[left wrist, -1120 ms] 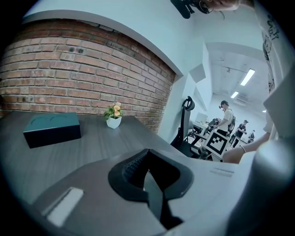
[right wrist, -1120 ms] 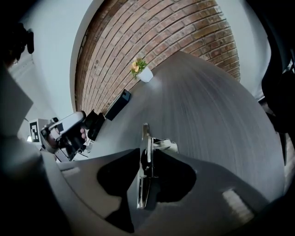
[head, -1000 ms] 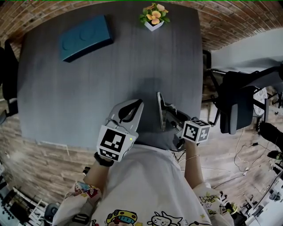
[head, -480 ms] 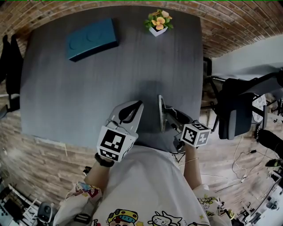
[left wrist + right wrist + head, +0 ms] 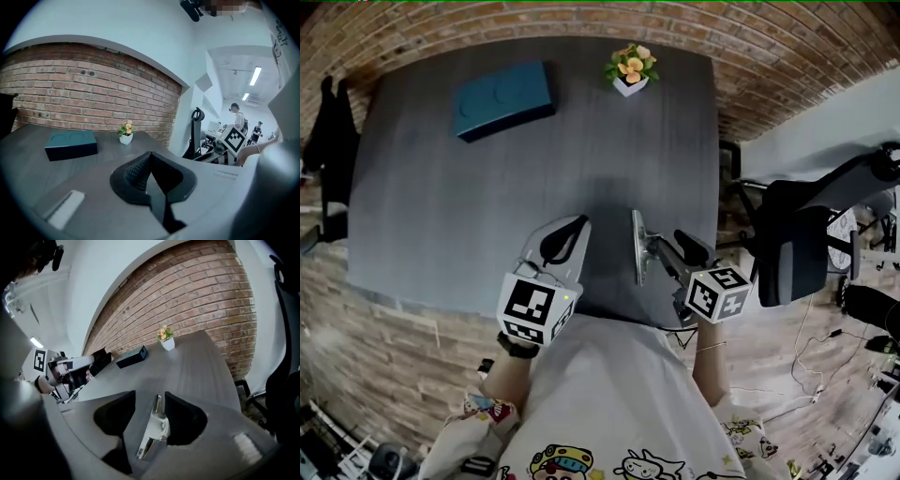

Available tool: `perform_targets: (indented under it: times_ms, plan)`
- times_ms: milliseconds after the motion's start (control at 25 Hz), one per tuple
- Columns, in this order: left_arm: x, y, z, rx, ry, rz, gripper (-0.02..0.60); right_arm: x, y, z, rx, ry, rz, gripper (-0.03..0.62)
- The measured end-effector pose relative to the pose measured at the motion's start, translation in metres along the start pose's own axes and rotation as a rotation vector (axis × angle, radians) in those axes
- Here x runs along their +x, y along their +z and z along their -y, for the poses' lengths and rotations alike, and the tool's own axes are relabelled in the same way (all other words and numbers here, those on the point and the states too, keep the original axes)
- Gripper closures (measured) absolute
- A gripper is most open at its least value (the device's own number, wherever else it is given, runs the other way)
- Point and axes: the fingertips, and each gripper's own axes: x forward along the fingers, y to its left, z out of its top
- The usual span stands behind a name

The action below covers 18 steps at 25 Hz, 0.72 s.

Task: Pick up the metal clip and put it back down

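Observation:
The metal clip (image 5: 157, 425) is a long shiny bar lying between the jaws of my right gripper (image 5: 150, 403). It leans on the right pad (image 5: 183, 420), and bare table shows between it and the left pad (image 5: 115, 416). These jaws have just been opening and stand wide. In the head view the clip (image 5: 636, 246) shows on edge just left of the right gripper (image 5: 664, 247), near the table's front edge. My left gripper (image 5: 572, 231) hovers beside it with its pads together and nothing in them (image 5: 149, 158).
A teal box (image 5: 504, 98) lies at the back left of the grey table (image 5: 441, 206). A small potted flower (image 5: 629, 66) stands at the back edge. An office chair (image 5: 797, 244) is off the table's right side. Brick wall lies behind.
The right gripper has lifted and rolled, so its marker cube looks larger and turned. The left gripper has risen a little. The clip stays by the right gripper's fingers.

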Motion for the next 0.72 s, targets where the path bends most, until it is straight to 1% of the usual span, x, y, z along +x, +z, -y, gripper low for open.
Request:
perform_targets:
  times_ms: [160,400,560,720]
  plan:
    - [-0.014,0.01,0.0,0.014,0.027,0.037,0.575,-0.015,0.023,-0.017,-0.074,0.019,0.072,0.395]
    - [-0.036,0.027,0.005,0.032,0.063,0.102,0.577,-0.045,0.06,-0.046,-0.2,0.045,0.215,0.395]
    - [-0.047,0.038,0.011,0.05,0.069,0.143,0.577,-0.065,0.083,-0.063,-0.281,0.044,0.308,0.417]
    - [-0.06,0.041,0.022,0.066,0.065,0.162,0.577,-0.09,0.091,-0.08,-0.331,0.047,0.367,0.433]
